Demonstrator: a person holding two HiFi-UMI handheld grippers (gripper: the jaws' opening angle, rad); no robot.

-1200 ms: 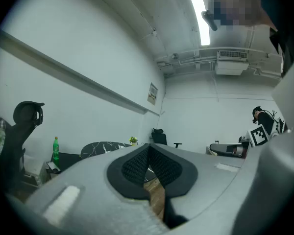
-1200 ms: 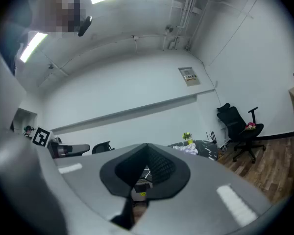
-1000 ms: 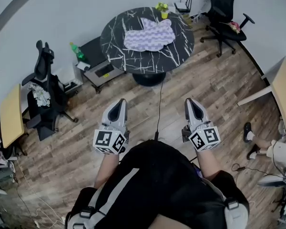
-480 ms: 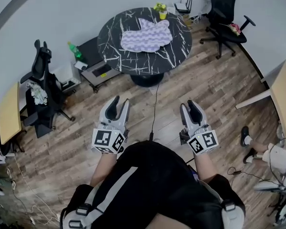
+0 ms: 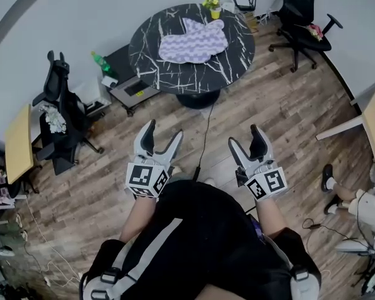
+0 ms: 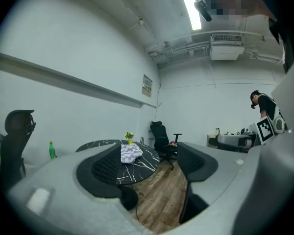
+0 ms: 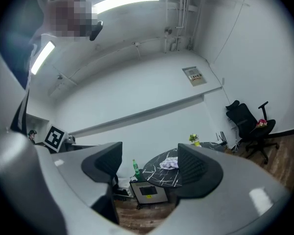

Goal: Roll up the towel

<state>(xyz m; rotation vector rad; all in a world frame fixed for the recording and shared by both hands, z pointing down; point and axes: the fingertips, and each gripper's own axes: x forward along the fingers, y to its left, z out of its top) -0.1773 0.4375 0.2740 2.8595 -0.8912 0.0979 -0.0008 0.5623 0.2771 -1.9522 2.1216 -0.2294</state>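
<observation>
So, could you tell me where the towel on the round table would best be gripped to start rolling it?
Probably the near edge of the towel, pinched towards both ends, coming from the side of the table facing the person. It lies spread flat with that edge free, while the potted plant crowds the far rim.

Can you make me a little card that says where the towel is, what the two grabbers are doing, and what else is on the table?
towel: purple-and-white checked, lying flat, not rolled
where: on the round black marble table, away from the person
left gripper: open, jaws just opened, nothing between them
right gripper: open, jaws just opened, nothing between them
also on table: small plant in a yellow pot
task: not started, both grippers well short of the towel
</observation>
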